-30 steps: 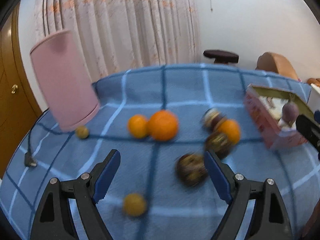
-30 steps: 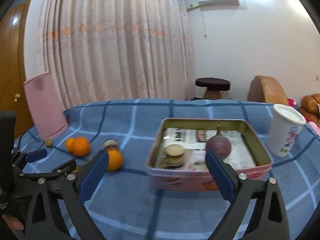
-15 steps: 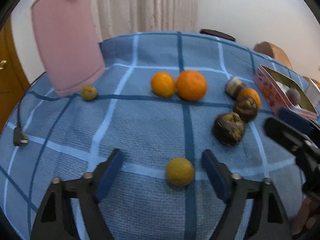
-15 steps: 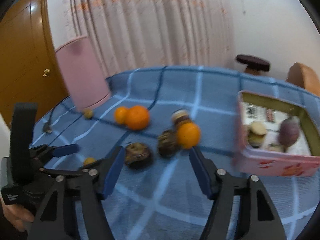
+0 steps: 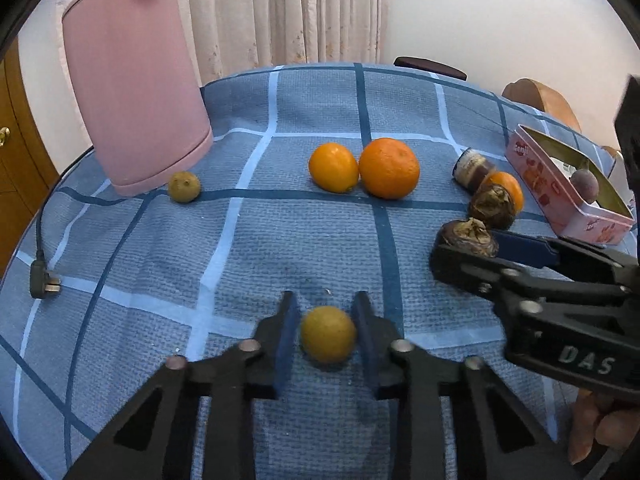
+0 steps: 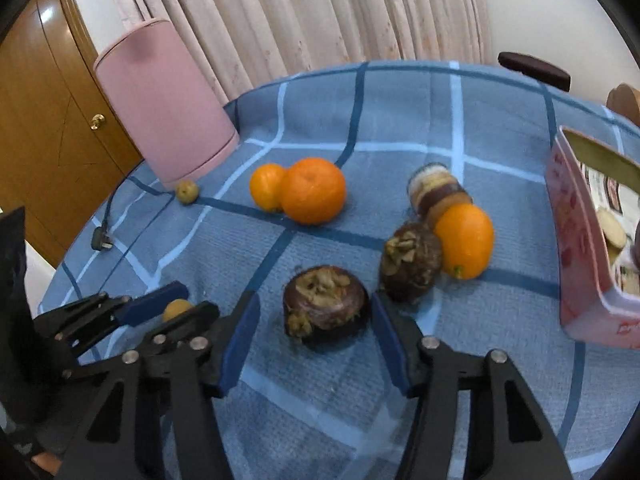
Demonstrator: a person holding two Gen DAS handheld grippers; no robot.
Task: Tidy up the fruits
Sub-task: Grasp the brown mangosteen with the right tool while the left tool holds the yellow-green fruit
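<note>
1. The left wrist view alone showed a purple fruit (image 5: 584, 184) inside the pink tin (image 5: 560, 196) at 3 o'clock; the right wrist view cut the tin (image 6: 576, 240) at its edge and showed only biscuits in it.
2. The right wrist view alone showed the wooden door (image 6: 52, 120) at 9 o'clock.
3. The left gripper (image 5: 327, 334) was narrowed around a small yellow fruit (image 5: 328, 339) on the blue cloth (image 5: 280, 240), its blue pads (image 5: 286, 336) just beside the fruit on either flank; whether they touched it could not be told.
4. The right gripper (image 6: 316, 326) was wide apart, straddling a dark mangosteen (image 6: 325, 306) with clear gaps to both pads, gripping nothing.
5. A second mangosteen (image 6: 412, 266) lay at 1 o'clock of the first, touching a small orange (image 6: 464, 240).
6. Two oranges (image 5: 364, 168) touched each other mid-cloth, and a tiny greenish fruit (image 5: 184, 186) sat by the pink bin (image 5: 136, 76) at 10 o'clock.
</note>
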